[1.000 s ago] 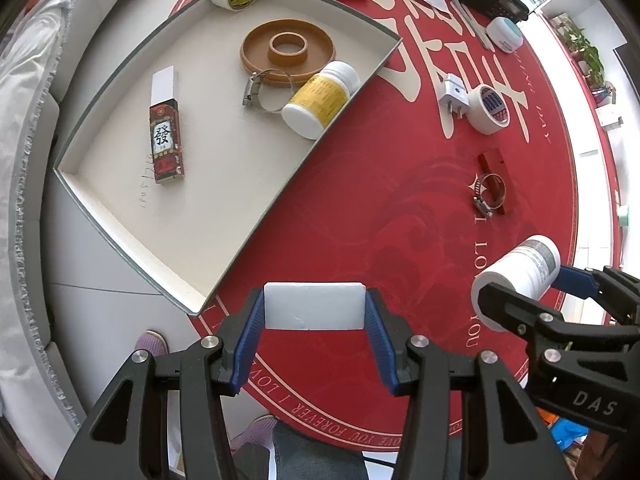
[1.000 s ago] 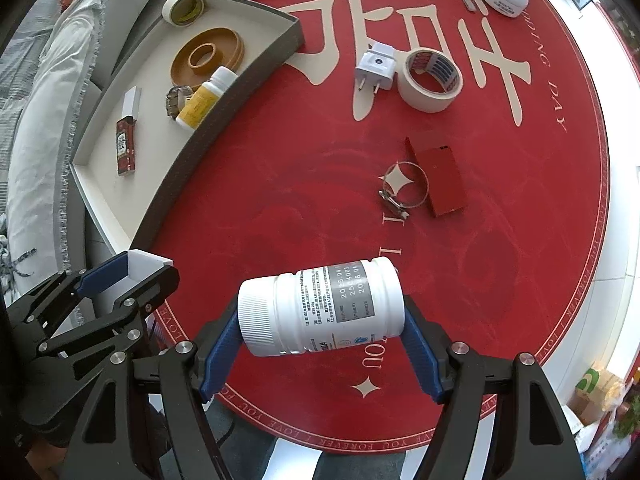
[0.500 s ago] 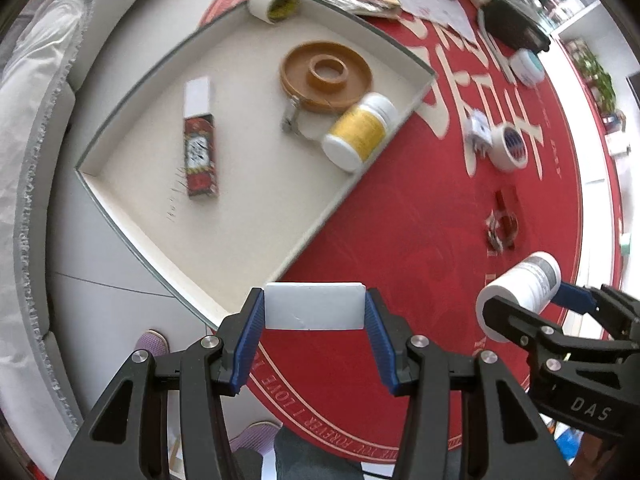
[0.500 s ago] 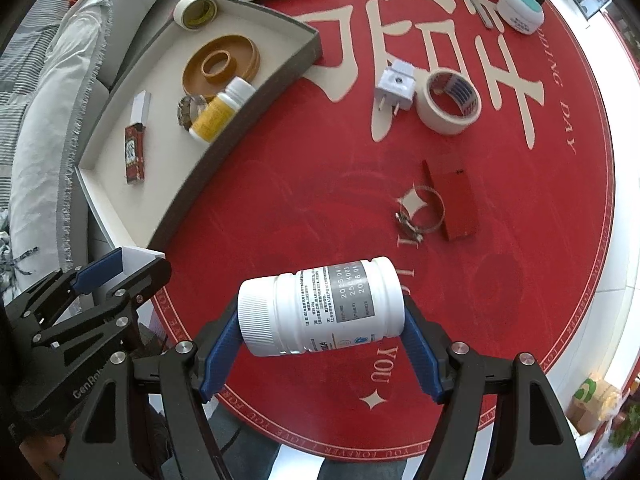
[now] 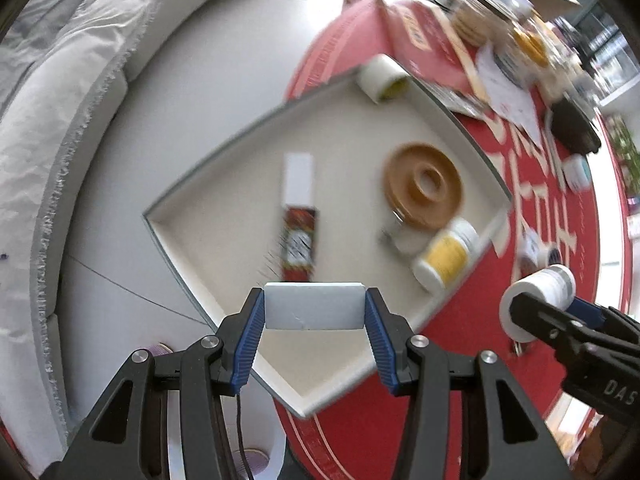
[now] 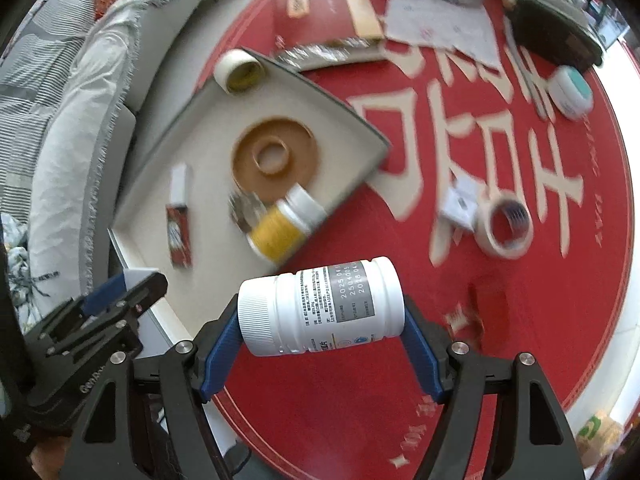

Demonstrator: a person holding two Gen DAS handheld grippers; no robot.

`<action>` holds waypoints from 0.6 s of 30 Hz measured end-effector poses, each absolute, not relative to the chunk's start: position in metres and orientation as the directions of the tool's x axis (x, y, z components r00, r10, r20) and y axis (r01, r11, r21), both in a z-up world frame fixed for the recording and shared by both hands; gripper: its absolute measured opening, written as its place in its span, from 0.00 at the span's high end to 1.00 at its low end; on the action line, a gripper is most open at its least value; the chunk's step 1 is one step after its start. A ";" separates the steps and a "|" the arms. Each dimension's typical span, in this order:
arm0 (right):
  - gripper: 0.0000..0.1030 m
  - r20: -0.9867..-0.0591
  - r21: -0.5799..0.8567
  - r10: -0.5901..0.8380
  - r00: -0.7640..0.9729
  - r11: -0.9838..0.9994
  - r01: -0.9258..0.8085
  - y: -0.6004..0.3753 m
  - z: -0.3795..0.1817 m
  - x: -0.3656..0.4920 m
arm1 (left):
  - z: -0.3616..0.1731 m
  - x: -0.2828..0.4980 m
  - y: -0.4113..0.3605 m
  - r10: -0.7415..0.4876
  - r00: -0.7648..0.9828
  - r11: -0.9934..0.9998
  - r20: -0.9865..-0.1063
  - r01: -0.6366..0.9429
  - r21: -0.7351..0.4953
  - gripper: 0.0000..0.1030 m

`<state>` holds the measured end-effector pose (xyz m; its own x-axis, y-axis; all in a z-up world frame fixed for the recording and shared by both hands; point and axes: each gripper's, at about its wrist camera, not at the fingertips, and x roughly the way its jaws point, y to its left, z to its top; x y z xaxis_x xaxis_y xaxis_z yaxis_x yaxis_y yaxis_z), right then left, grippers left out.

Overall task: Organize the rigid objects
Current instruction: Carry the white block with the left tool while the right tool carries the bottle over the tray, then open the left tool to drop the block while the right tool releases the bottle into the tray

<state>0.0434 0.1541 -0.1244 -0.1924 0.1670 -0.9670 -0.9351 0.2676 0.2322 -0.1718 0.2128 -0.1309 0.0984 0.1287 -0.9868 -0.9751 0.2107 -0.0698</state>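
My left gripper (image 5: 315, 307) is shut on a flat white block (image 5: 315, 306), held above the near corner of the white tray (image 5: 224, 240). My right gripper (image 6: 322, 312) is shut on a white pill bottle (image 6: 320, 306) lying sideways between the blue pads, above the red table (image 6: 520, 280) just beside the tray (image 6: 132, 248). In the tray lie a brown tape spool (image 5: 424, 184), a yellow-labelled bottle (image 5: 444, 258), a red and white box (image 5: 298, 224), a metal clamp (image 6: 246, 210) and a pale tape roll (image 5: 380, 78).
On the red table lie a white masking tape roll (image 6: 504, 226), a white plug adapter (image 6: 460, 202), a small red box (image 6: 486, 308), a teal-lidded jar (image 6: 570, 92), a black case (image 6: 556, 34) and papers. A grey sofa (image 5: 52, 120) stands to the left.
Both grippers have moved toward the tray with their loads still held; the tray now sits directly ahead of the left gripper, and the views are motion-blurred.
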 end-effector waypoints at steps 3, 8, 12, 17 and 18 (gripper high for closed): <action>0.28 -0.963 0.239 0.188 -0.195 0.252 -0.938 0.172 -0.123 0.036 | -0.133 -0.177 0.229 0.151 0.090 0.172 -0.985 -0.983 -0.063 0.48; 0.28 -0.958 0.252 0.204 -0.203 0.253 -0.934 0.201 -0.128 0.031 | -0.139 -0.168 0.252 0.176 0.083 0.173 -0.981 -0.984 -0.053 0.48; 0.28 -0.956 0.258 0.204 -0.208 0.258 -0.931 0.213 -0.133 0.030 | -0.143 -0.164 0.261 0.187 0.080 0.163 -0.979 -0.985 -0.049 0.48; 0.28 -0.954 0.270 0.200 -0.225 0.240 -0.933 0.225 -0.140 0.020 | -0.153 -0.171 0.265 0.173 0.056 0.139 -0.983 -0.990 -0.032 0.48; 0.28 -0.954 0.272 0.197 -0.228 0.235 -0.933 0.227 -0.142 0.018 | -0.155 -0.173 0.264 0.170 0.048 0.133 -0.984 -0.991 -0.025 0.48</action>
<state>0.0176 0.2275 -0.1419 -0.2279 0.1970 -0.9536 -0.9333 0.2349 0.2716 -0.1732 0.2645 -0.1545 0.0477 0.1701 -0.9843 -0.9908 0.1331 -0.0250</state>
